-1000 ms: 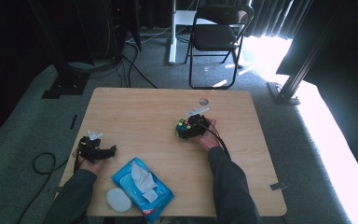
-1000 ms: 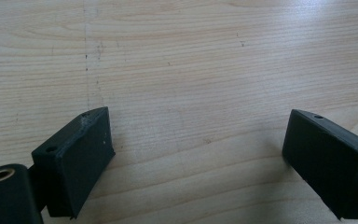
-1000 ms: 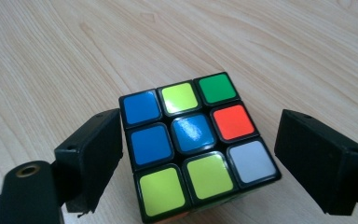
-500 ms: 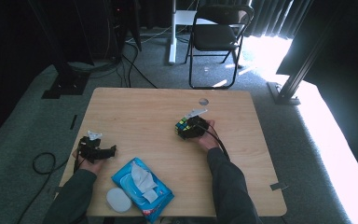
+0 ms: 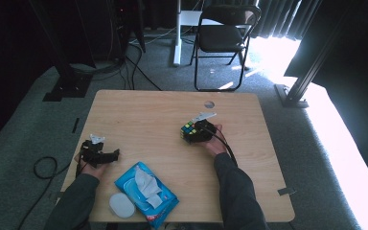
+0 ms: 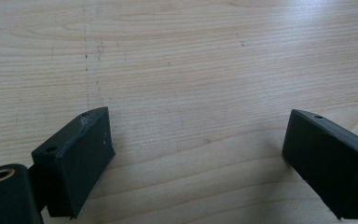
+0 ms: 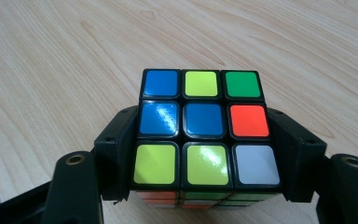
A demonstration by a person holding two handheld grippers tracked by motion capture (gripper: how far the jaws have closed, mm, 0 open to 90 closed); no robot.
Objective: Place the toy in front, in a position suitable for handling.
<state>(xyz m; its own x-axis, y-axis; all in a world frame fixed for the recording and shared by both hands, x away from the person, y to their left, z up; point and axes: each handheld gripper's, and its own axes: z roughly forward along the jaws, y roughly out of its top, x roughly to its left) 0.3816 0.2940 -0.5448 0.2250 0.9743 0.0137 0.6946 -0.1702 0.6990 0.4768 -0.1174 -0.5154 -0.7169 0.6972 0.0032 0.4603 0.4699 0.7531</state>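
Right gripper (image 7: 205,154) jaws pinch the puzzle cube (image 7: 204,123) above the table (image 5: 143,115); left gripper (image 6: 196,154) jaws spread, nothing between them.

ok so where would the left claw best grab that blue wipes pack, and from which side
Probably across the narrow width of the wet wipes pack, coming down from above. It lies flat and slanted near the table's front edge, so its long sides are the easiest to pinch. Stay clear of the loose wipe sticking up mid-pack and the white lid beside it. The left claw is open and close by.
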